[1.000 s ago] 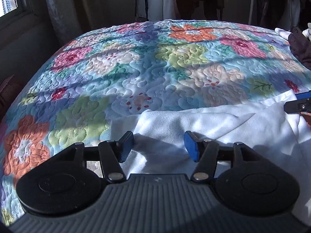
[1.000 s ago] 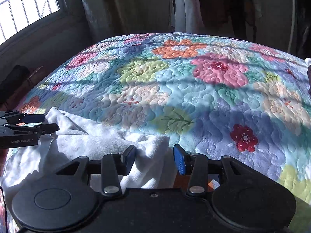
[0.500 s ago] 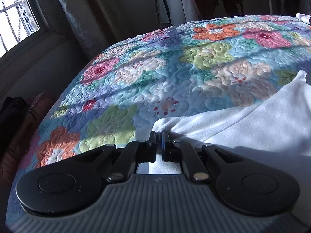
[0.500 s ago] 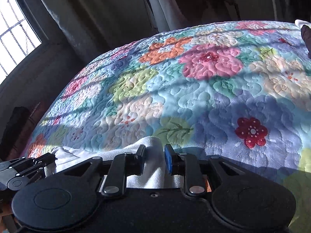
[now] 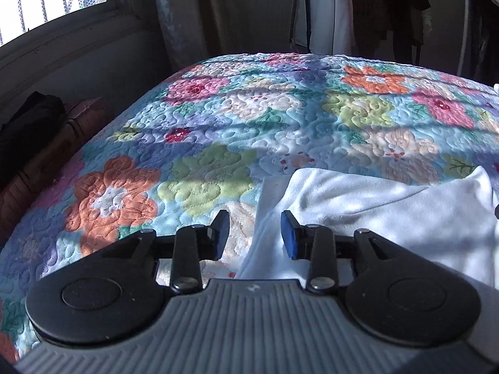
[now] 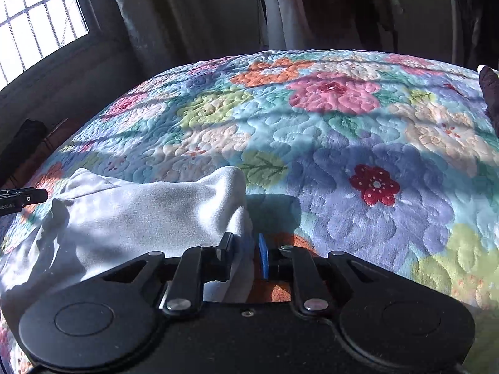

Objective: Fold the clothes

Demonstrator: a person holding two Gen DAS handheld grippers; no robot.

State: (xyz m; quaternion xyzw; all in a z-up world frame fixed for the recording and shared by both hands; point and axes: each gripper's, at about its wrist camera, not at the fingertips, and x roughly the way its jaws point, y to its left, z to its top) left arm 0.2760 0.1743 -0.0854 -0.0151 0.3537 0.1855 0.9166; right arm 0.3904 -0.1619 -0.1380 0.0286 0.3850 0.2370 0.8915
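A white garment [image 5: 389, 212] lies on the floral quilt [image 5: 280, 118] of a bed. In the left wrist view my left gripper [image 5: 254, 233] is open, its jaws on either side of the garment's left edge, holding nothing. In the right wrist view the garment [image 6: 140, 212] is bunched up at its right end. My right gripper [image 6: 244, 254] has its jaws a small way apart, with a fold of the white cloth between them. The tip of the left gripper shows at the far left of that view [image 6: 23, 198].
A window [image 5: 46, 0] and curtains [image 5: 193, 15] stand beyond the bed's left side. Clothes hang at the back [image 5: 374, 6]. A dark garment [image 6: 491, 93] lies at the quilt's right edge. Brown and black things [image 5: 37, 143] sit beside the bed on the left.
Both grippers shut on the garment's near corners half a second ago. Now the left one has opened and let go, and the right one has opened slightly; the garment's edge lies further up the bed.
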